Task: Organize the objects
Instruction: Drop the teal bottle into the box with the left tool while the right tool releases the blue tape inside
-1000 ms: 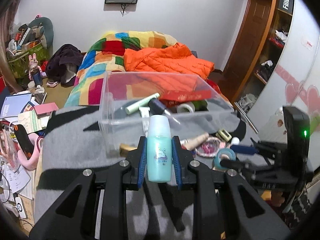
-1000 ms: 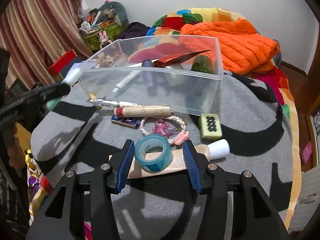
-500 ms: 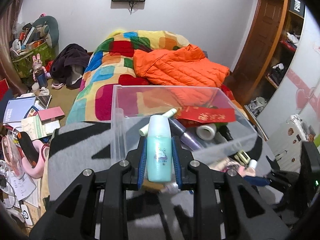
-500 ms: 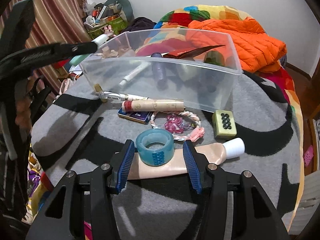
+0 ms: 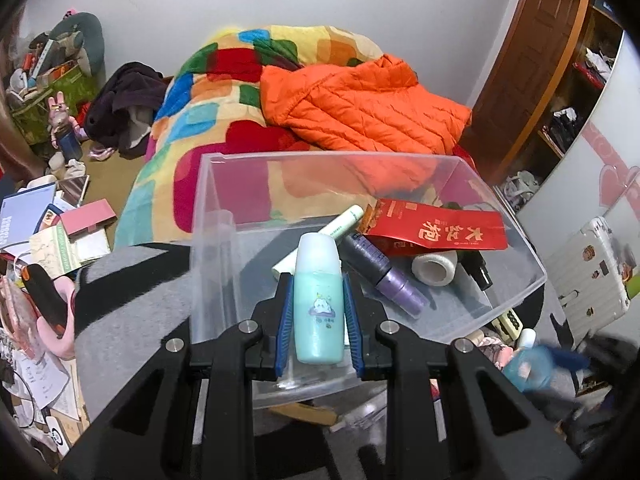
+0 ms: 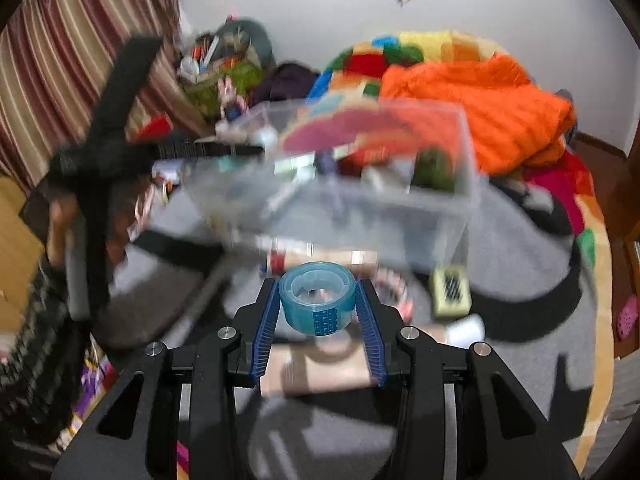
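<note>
My left gripper (image 5: 318, 312) is shut on a turquoise bottle (image 5: 319, 304) with a white cap and holds it above the near end of the clear plastic bin (image 5: 516, 240). The bin holds a red packet (image 5: 436, 230), a purple tube (image 5: 384, 278), a white tape roll (image 5: 434, 268) and a white stick. My right gripper (image 6: 318, 304) is shut on a blue tape roll (image 6: 317, 300) and holds it above the grey blanket (image 6: 520, 400), in front of the bin (image 6: 440, 216). The right wrist view is blurred by motion.
A beige tube (image 6: 320, 372), a green domino-like block (image 6: 452, 290) and a long cardboard tube (image 6: 332, 258) lie on the blanket before the bin. Behind are an orange jacket (image 5: 360, 104), a colourful quilt (image 5: 224, 80) and floor clutter at left (image 5: 48, 220).
My left gripper carried the turquoise bottle forward and up over the bin's near end. My right gripper closed on the blue tape roll and lifted it off the blanket, moving toward the bin.
</note>
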A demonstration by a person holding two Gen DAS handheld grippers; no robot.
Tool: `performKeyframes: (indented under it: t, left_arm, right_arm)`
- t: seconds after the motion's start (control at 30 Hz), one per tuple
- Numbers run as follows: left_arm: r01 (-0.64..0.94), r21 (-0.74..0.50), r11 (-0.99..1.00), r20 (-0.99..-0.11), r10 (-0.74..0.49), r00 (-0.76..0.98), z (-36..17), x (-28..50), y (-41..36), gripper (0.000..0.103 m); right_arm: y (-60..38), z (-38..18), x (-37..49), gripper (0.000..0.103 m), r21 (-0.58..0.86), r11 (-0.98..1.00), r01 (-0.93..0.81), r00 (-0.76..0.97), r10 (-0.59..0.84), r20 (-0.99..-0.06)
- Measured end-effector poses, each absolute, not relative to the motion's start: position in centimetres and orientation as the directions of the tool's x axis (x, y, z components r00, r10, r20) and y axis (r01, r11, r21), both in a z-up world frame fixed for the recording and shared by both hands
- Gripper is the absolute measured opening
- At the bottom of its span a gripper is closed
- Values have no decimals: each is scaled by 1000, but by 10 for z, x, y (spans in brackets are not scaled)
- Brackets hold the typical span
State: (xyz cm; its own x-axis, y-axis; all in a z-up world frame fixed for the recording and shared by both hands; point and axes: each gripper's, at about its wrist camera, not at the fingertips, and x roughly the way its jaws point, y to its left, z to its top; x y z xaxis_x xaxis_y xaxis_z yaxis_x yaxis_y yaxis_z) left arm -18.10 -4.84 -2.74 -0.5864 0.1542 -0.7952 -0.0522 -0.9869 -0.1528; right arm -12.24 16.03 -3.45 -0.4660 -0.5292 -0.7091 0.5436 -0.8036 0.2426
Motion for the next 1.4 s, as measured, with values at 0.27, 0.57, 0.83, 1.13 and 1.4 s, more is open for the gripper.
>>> performKeyframes:
  t: [0.27, 0.57, 0.83, 1.13, 1.4]
  left_arm:
    - [-70, -146, -987, -795, 159, -585, -26, -182, -42, 24]
    - [-74, -127, -989, -755, 145, -640, -4, -163, -45, 25]
    - [-60, -144, -988, -704, 145, -695, 12, -124, -54, 46]
    - [-18, -133, -991, -698, 106, -708, 1, -80, -61, 60]
    - [6, -125, -992, -777, 94, -622, -43, -73, -56, 60]
  right_arm:
    - [139, -15, -169, 36, 186, -846, 500, -545, -474, -691]
    - [115, -31, -199, 36, 163, -855, 493, -515, -437, -737]
    - [103, -37, -205, 36, 157, -848, 507, -484, -431, -762]
    - [110, -18, -191, 50, 161, -838, 521, -498, -452, -740]
    - [147, 7, -162, 61, 139, -851, 506, -569, -450, -688]
